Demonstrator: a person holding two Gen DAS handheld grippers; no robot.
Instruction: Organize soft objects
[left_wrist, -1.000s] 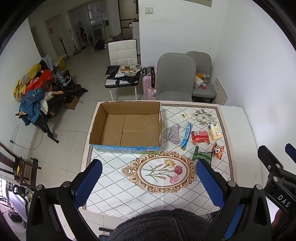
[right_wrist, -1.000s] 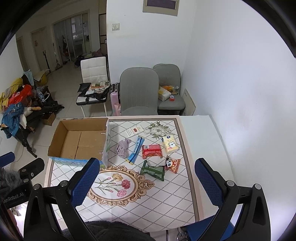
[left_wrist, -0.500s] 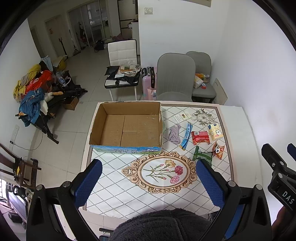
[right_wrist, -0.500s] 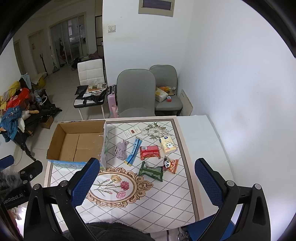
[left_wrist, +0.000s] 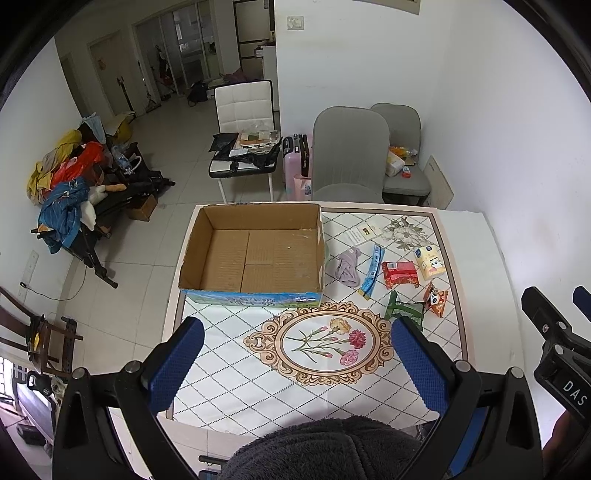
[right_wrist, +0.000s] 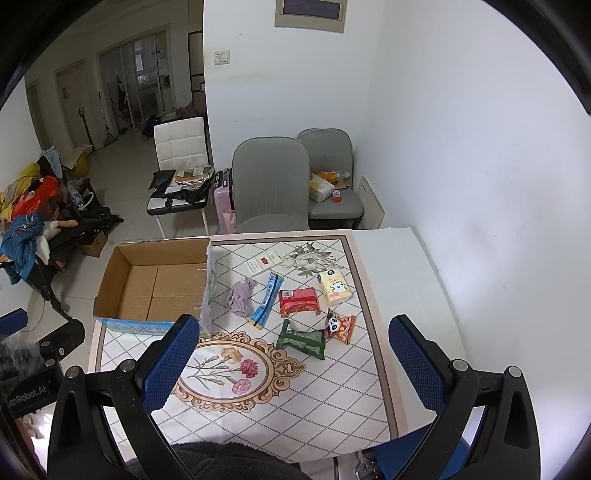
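An open, empty cardboard box (left_wrist: 255, 254) (right_wrist: 155, 284) stands on the table's far left. To its right lie a purple cloth (left_wrist: 347, 264) (right_wrist: 241, 297), a blue sachet (left_wrist: 372, 271) (right_wrist: 266, 304), a red pack (left_wrist: 400, 274) (right_wrist: 298, 302), a yellow tissue pack (left_wrist: 429, 261) (right_wrist: 334, 288), a green pack (left_wrist: 404, 310) (right_wrist: 301, 340) and an orange snack bag (left_wrist: 436, 299) (right_wrist: 340, 326). My left gripper (left_wrist: 295, 369) and right gripper (right_wrist: 291, 365) are open and empty, held high above the table's near edge.
A patterned cloth (left_wrist: 332, 369) covers the table. A small white card (right_wrist: 263, 263) lies at the back. Two grey chairs (right_wrist: 271, 188) stand behind the table and a white wall (right_wrist: 461, 147) is at the right. Floor clutter (left_wrist: 70, 184) lies far left.
Both grippers have drifted slightly, the right one a little back and up; the objects on the table have not moved. Both stay open.
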